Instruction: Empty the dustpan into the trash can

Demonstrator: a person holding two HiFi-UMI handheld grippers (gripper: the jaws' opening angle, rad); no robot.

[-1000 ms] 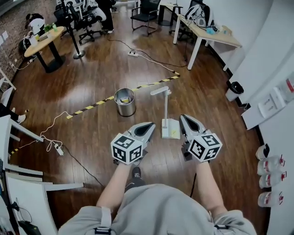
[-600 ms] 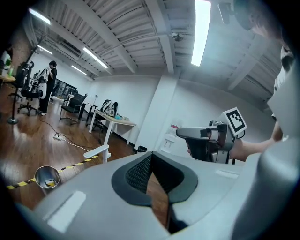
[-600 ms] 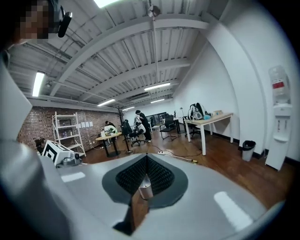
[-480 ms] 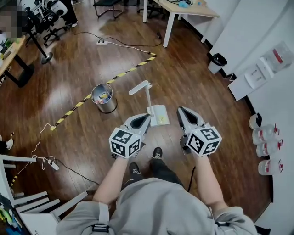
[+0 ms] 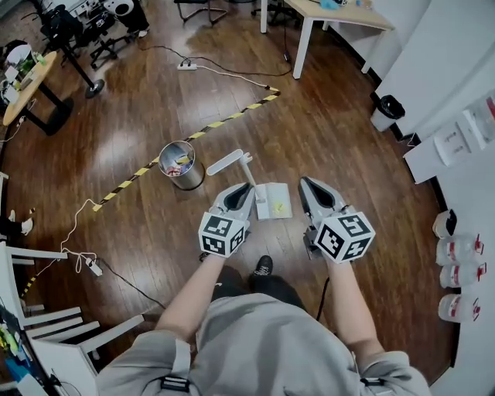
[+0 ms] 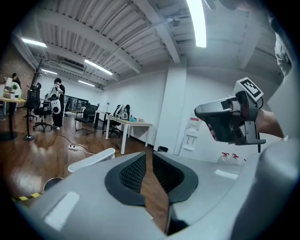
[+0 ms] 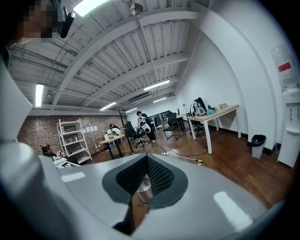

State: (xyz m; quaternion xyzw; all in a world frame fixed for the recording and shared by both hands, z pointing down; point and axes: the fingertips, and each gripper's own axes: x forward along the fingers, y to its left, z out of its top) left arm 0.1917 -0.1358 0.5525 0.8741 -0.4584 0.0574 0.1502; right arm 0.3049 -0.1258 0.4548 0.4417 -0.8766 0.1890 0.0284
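Brown wood floor (image 5: 348,131) all around. Left gripper (image 5: 241,189) and right gripper (image 5: 309,184) are pressed together, holding nothing. Mid-frame, the white dustpan (image 5: 272,201) looks light and stiff; grab its tall handle (image 5: 227,162).

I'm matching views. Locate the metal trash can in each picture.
Head view: trash can, left of centre on the floor.
Left gripper view: trash can rim only, lower left.
Right gripper view: trash can low centre, beyond the jaws.
Shared landmark: white desk, in all three.
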